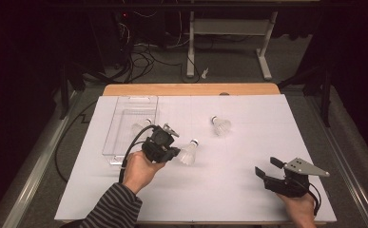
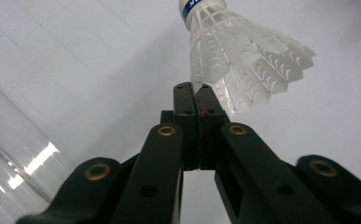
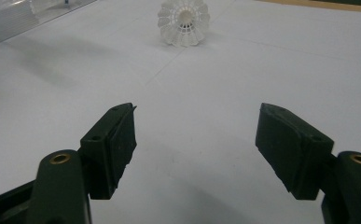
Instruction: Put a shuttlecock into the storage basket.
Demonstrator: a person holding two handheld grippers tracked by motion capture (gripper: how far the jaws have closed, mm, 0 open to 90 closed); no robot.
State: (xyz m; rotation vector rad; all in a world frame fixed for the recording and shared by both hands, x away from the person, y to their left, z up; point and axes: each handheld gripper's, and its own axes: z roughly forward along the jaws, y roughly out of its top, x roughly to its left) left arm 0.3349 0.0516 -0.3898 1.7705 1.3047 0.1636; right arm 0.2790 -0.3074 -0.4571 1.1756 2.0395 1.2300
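Okay, got the left tongs (image 2: 197, 89) pinched fully shut on just the rim of the shuttlecock (image 2: 243, 56) skirt, cork end pointing away, right beside the near right corner of the clear box (image 1: 134, 98). Hard to tell whether lifted clear of the counter (image 1: 219, 190) or brushing it. Looks like a carry-to-the-box step, probably about halfway.

Thin grip, so go slow. No flicking the wrist and no swinging, or risk peeling that flimsy plastic edge out from between the pads. Lift enough to clear the box wall first, then slide across over the box, then lower in, and only then let go. Worth aiming for bare floor in there, beside the boxed shuttlecock (image 1: 138, 127) rather than on top of it.

Over on the other side, got the right tongs (image 1: 268, 167) spread wide open with nothing between them, parked low near the front right corner of the counter, well apart from everything. Facing the loose shuttlecock (image 1: 221, 126) out in the middle, with plenty of open white surface between. Loads of room all round, really. Only need to watch the box rim on the way in, plus the counter's front edge close under both hands.
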